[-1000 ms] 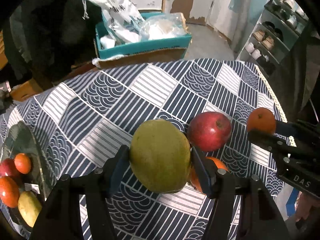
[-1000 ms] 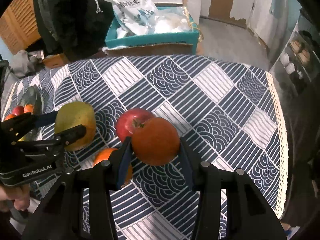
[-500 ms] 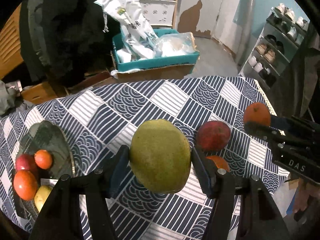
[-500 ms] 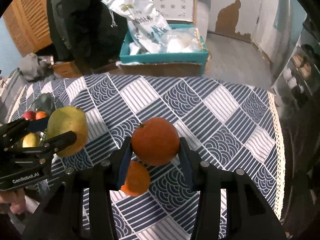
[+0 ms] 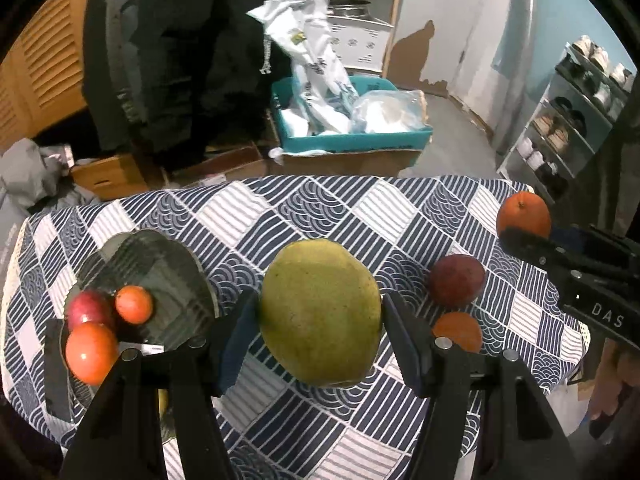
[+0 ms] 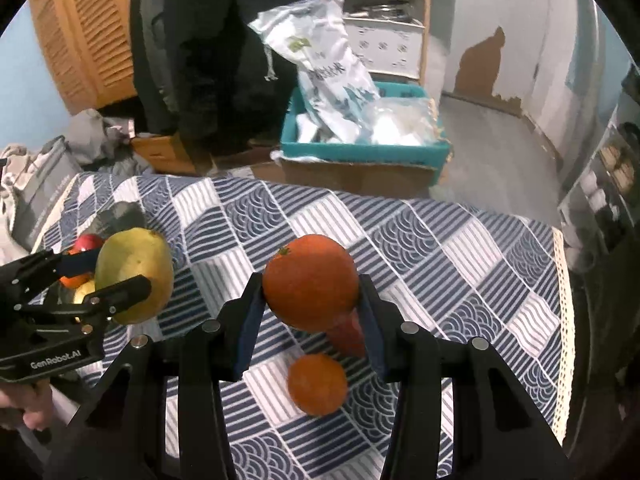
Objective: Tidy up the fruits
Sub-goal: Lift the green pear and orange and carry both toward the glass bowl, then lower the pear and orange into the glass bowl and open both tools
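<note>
My left gripper (image 5: 320, 316) is shut on a large green mango (image 5: 320, 312), held above the patterned tablecloth (image 5: 360, 208). My right gripper (image 6: 310, 308) is shut on an orange (image 6: 310, 282), also lifted off the table. In the right wrist view the mango (image 6: 134, 276) shows at the left in the other gripper; in the left wrist view the orange (image 5: 523, 209) shows at the far right. A red apple (image 5: 456, 280) and a small orange (image 5: 458, 330) lie on the cloth. A glass plate (image 5: 160, 264) at the left holds several fruits.
Beyond the table's far edge stands a teal box (image 5: 352, 140) with white bags on cardboard cartons. A person in dark clothes (image 5: 180, 60) stands behind the table. A shoe rack (image 5: 572, 120) is at the right. The lace table edge (image 6: 560, 300) runs down the right side.
Both grippers have risen and pulled back with their fruits; the table looks smaller and the plate has come fully into the left wrist view. The apple and small orange stay on the cloth.
</note>
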Action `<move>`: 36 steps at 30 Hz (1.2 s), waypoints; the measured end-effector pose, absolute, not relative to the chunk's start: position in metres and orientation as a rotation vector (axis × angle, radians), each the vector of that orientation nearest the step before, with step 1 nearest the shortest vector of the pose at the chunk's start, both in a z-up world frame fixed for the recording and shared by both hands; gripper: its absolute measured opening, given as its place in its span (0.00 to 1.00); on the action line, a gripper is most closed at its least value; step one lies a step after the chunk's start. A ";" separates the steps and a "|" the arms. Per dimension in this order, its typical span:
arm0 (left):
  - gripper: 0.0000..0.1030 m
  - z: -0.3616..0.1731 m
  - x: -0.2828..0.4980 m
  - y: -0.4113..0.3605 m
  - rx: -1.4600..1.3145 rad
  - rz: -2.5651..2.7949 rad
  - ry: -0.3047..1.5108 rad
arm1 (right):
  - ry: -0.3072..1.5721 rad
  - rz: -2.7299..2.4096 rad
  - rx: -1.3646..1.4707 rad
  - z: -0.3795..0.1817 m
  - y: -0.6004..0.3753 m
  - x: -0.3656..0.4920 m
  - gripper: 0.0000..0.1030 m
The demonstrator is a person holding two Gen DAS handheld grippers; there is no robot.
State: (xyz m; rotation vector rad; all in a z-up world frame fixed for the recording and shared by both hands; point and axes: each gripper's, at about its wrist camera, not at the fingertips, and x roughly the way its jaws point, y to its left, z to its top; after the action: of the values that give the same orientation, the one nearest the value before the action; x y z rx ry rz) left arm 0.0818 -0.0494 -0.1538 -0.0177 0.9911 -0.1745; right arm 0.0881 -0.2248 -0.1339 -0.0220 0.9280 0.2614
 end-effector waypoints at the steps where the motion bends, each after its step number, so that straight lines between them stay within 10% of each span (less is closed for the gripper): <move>1: 0.63 -0.154 0.081 -0.046 -0.022 -0.171 0.991 | 0.924 0.267 -0.025 -0.132 -0.220 0.089 0.44; 36: 0.63 -0.193 0.073 0.068 -0.138 0.016 1.061 | 0.946 0.499 -0.115 -0.141 -0.073 0.107 0.44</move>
State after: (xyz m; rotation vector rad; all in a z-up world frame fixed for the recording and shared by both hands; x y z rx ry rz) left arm 0.0728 0.0683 -0.1926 -0.1381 1.0611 0.0163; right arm 0.1073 -0.0730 -0.1405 -0.1146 0.9458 0.4992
